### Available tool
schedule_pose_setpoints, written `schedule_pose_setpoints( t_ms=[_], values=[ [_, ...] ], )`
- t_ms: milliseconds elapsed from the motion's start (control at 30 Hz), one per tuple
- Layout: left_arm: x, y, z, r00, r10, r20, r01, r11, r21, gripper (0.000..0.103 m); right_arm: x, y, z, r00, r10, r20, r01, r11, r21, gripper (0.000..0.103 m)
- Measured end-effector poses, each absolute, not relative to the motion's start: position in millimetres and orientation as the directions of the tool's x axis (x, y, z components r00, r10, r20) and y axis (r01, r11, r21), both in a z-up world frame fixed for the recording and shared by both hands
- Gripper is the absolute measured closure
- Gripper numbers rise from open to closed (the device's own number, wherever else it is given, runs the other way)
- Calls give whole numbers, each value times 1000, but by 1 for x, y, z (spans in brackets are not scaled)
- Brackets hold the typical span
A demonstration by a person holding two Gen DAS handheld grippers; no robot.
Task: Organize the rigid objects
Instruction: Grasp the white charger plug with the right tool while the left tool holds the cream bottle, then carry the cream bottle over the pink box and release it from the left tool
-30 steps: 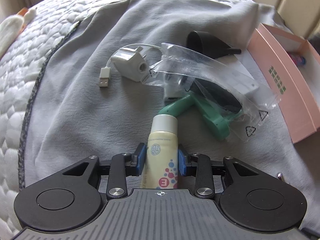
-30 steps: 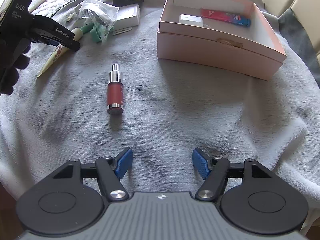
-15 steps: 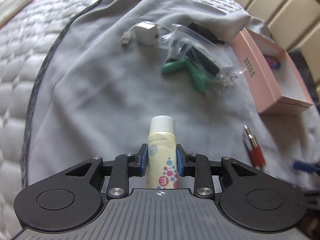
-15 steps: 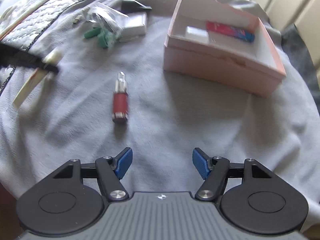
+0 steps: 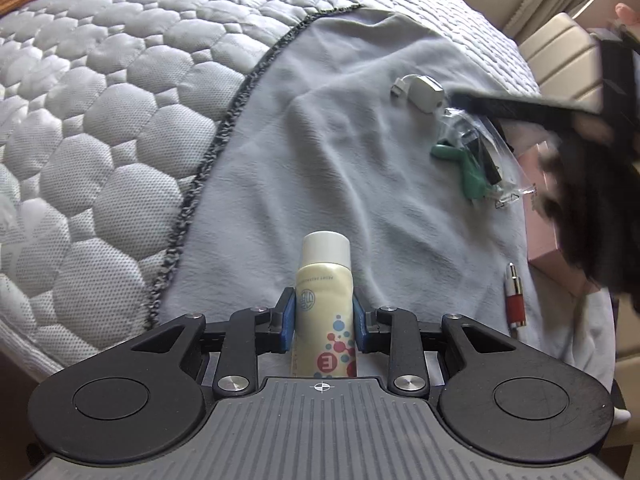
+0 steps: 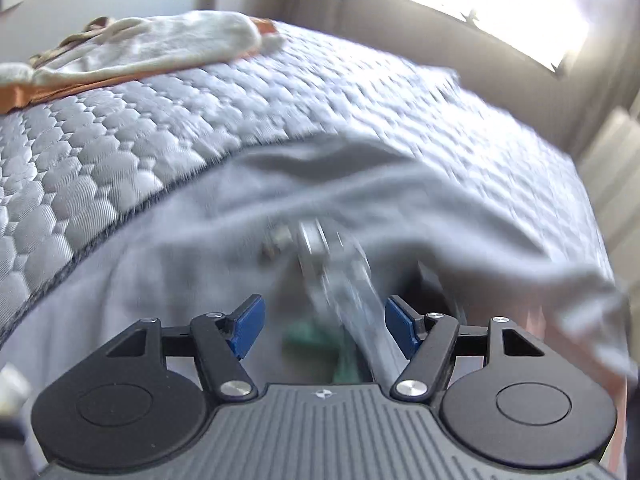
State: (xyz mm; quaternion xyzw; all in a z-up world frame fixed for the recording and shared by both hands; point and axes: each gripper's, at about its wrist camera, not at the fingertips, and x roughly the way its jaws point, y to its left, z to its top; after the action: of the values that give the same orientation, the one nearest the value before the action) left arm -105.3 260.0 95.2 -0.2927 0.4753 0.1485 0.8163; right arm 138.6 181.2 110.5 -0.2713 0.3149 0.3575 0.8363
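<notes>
My left gripper (image 5: 324, 322) is shut on a cream bottle (image 5: 325, 308) with a white cap and coloured dots, held above the grey cloth (image 5: 320, 152). A red bottle with a silver cap (image 5: 515, 300) lies on the cloth to the right. Farther off sit a white charger with a cable (image 5: 422, 90), a green plastic piece (image 5: 464, 164) and a clear plastic bag (image 5: 486, 144). The pink box (image 5: 546, 240) is mostly hidden behind the dark, blurred right gripper. In the blurred right wrist view my right gripper (image 6: 324, 326) stands open above the clear bag (image 6: 344, 280) and the green piece (image 6: 316, 340).
The cloth lies on a quilted white mattress (image 5: 88, 128). A cream and orange fabric (image 6: 132, 56) rests at the mattress's far end. Beige padded panels (image 5: 568, 56) and a bright window (image 6: 500, 4) stand beyond the bed.
My left gripper drew back and rolled with the bottle, so the pile now sits farther off to the right. My right gripper swung from the red bottle over to the bag pile.
</notes>
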Motion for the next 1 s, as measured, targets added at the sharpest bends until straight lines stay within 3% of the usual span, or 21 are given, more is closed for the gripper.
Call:
schedule_pose_setpoints(
  t_ms=[133, 200, 233, 300, 567, 667, 833, 1000],
  values=[
    [-120, 267, 91, 505, -49, -862, -529, 771, -354, 71, 172, 237, 77, 585, 319, -746, -730, 608, -312, 40],
    [-125, 268, 86, 499, -67, -864, -528, 767, -364, 71, 185, 244, 62, 573, 268, -774, -711, 633, -307, 47],
    [-127, 267, 85, 493, -78, -866, -521, 771, -366, 71, 190, 241, 57, 557, 254, -790, -703, 651, -286, 59],
    [-129, 261, 83, 483, -104, -870, -498, 784, -370, 71, 185, 229, 62, 549, 272, -791, -697, 671, -253, 65],
    [-113, 193, 123, 499, -179, -848, -335, 862, -379, 71, 82, 98, 151, 466, 353, -811, -720, 684, -116, 66],
    [-103, 155, 160, 533, -220, -817, -252, 881, -402, 71, 46, 27, 198, 503, 327, -800, -684, 717, -137, 66],
    [-79, 103, 214, 510, -257, -821, -176, 903, -392, 71, 24, -77, 259, 487, 285, -825, -568, 822, -51, 66],
    [-55, 67, 249, 422, -325, -846, -90, 914, -395, 71, -1, -140, 283, 502, 233, -833, -495, 867, -56, 66]
  ],
)
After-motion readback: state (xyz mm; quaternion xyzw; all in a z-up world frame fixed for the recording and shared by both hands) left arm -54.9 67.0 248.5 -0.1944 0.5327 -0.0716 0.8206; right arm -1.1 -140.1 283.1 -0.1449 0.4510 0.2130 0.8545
